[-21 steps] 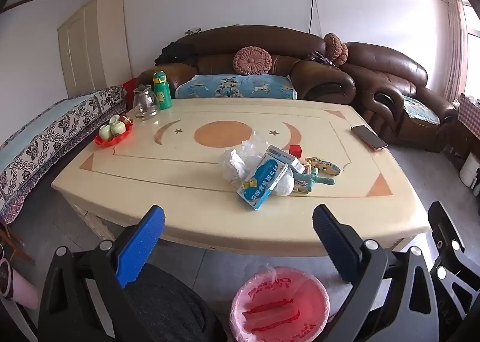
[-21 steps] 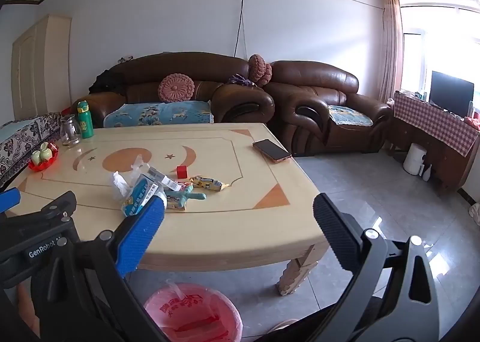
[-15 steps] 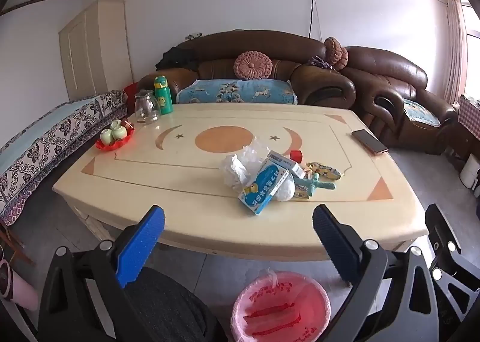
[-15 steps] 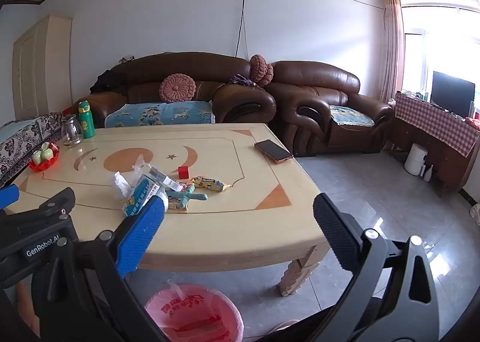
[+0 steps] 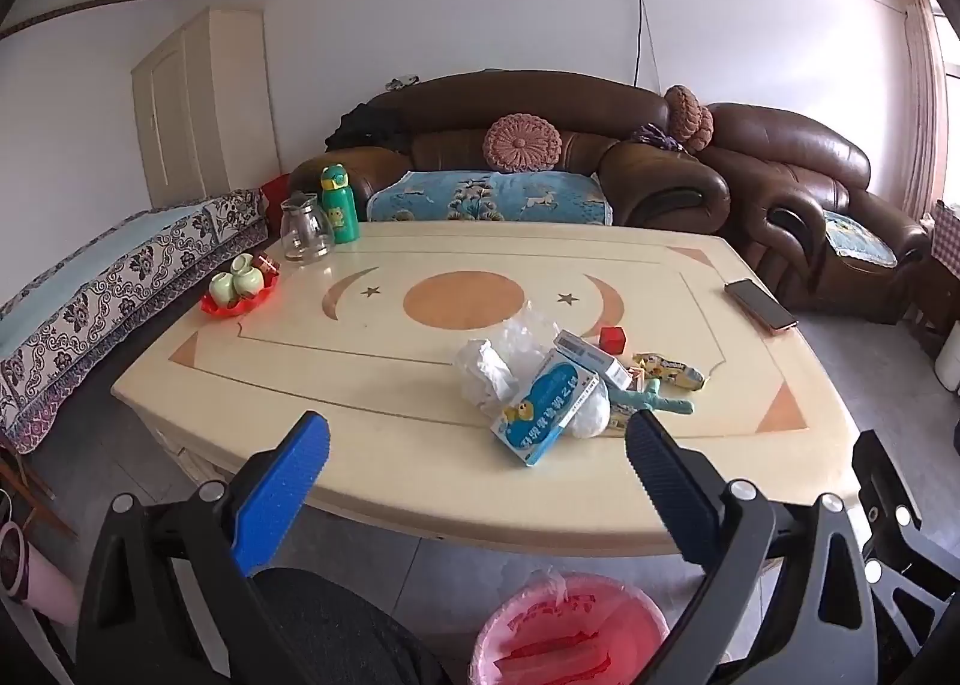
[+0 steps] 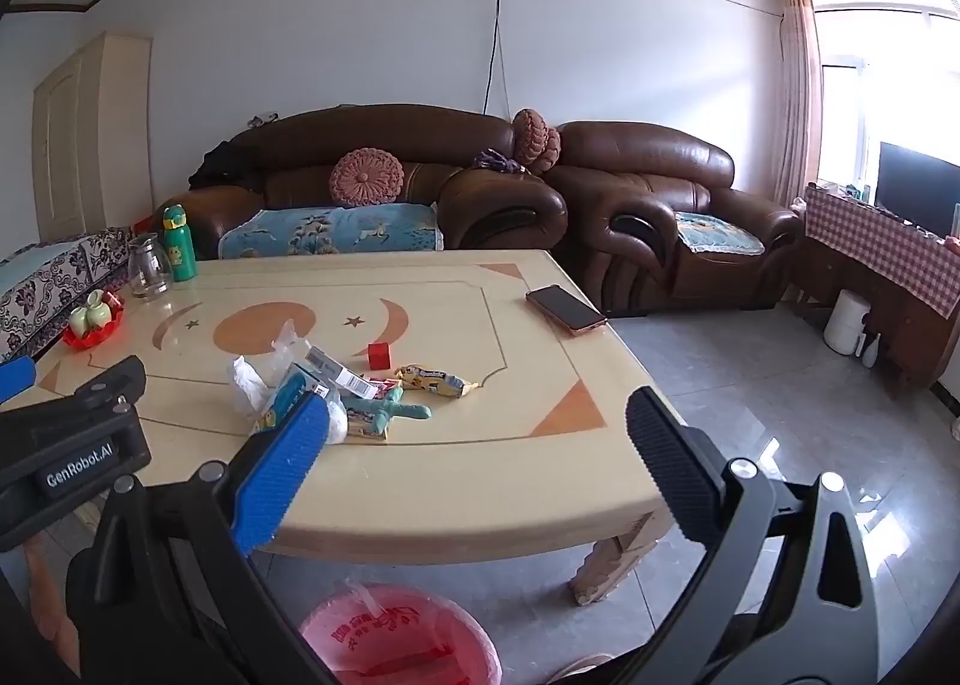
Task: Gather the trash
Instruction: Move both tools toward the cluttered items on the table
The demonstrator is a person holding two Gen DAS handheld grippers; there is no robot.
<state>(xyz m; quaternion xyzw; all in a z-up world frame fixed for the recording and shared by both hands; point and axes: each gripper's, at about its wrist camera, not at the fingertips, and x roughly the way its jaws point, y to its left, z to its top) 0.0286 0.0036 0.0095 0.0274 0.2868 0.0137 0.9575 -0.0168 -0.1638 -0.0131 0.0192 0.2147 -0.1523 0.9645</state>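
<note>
A heap of trash lies on the cream table (image 5: 372, 445): crumpled white tissue (image 5: 483, 370), clear plastic wrap (image 5: 528, 337), a blue and white carton (image 5: 543, 409), a small white box (image 5: 591, 358), a yellow snack wrapper (image 5: 669, 368), a teal toy (image 5: 651, 400) and a red cube (image 5: 613, 338). The same heap (image 6: 336, 385) shows in the right wrist view. A pink-lined bin (image 5: 570, 631) stands on the floor below the table's near edge. My left gripper (image 5: 474, 457) is open and empty, short of the table. My right gripper (image 6: 474, 463) is open and empty too.
A phone (image 6: 565, 309) lies near the table's right edge. At the far left stand a glass jug (image 5: 306, 229), a green bottle (image 5: 339, 203) and a red tray with cups (image 5: 240, 292). Brown sofas (image 5: 540, 156) stand behind; a patterned bed (image 5: 90, 295) lies left.
Both views have tilted slightly, so the table and the trash sit a little lower in the frame. Both grippers stay open; nothing on the table has moved.
</note>
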